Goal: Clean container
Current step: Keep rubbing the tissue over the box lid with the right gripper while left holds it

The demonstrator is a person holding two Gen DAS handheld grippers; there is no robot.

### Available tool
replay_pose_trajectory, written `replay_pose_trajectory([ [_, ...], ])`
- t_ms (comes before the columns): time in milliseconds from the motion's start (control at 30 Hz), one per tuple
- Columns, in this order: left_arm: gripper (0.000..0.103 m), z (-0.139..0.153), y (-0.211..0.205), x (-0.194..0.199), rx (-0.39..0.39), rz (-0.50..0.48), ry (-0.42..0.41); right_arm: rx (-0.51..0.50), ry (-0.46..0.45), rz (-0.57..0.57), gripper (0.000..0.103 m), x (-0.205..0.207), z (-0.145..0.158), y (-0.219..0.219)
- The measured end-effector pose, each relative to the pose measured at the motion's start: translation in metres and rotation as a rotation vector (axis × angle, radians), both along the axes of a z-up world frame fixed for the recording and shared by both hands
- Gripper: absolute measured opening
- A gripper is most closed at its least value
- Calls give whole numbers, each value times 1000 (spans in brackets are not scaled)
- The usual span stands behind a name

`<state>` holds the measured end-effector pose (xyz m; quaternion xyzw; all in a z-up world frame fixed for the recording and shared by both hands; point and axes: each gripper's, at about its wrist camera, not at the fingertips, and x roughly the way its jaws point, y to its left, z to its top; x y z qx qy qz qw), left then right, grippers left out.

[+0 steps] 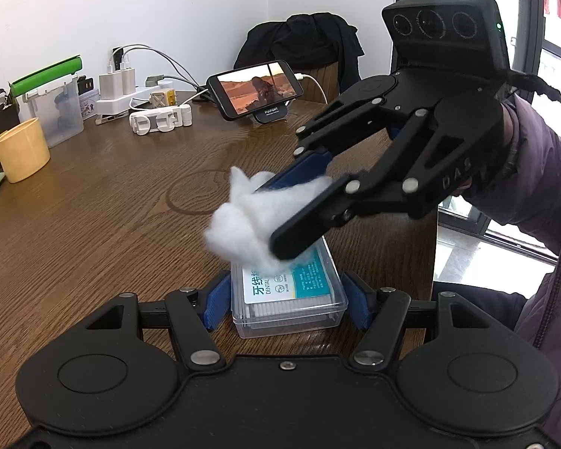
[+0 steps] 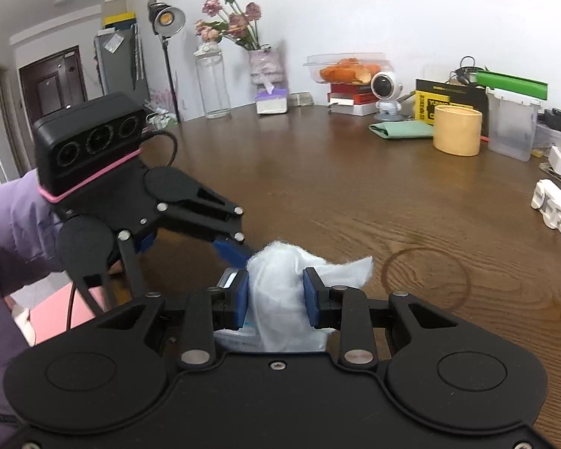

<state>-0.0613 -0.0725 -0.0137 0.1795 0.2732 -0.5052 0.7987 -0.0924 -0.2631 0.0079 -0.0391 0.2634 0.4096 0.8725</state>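
The right gripper (image 2: 276,295) is clamped on a wad of white cotton (image 1: 243,220), and the wad is pressed on the far end of the lid of the clear plastic container (image 1: 290,297). The left gripper (image 1: 286,299) has its blue pads on either side of that box, pinning it to the wooden table (image 1: 112,194), though I can't quite tell how firmly they bite.

The cotton is loose and fluffy, so a hard stroke could tear strands off or drag it out of the pads. The box is light and slick; if the left grip is slack, a sideways wipe may skid it off toward the table edge near the person, or pop the lid.

The table has a faint ring stain (image 2: 426,277) just beyond. Further out stand a yellow cup (image 2: 457,131), a propped phone (image 1: 260,88) playing video, chargers by the wall, and a vase of flowers (image 2: 260,60)
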Motion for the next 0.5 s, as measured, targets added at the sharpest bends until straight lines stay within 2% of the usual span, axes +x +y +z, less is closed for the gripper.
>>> replay_pose_trajectory([
  [233,63,0,-1,0,0,1,0,6,2,103,32,-9,-1,19],
  [333,63,0,-1,0,-1,1,0,2,3,90,32,-9,0,12],
  [500,63,0,0,0,-1,0,1,-9,-2,4,32,-2,1,0],
])
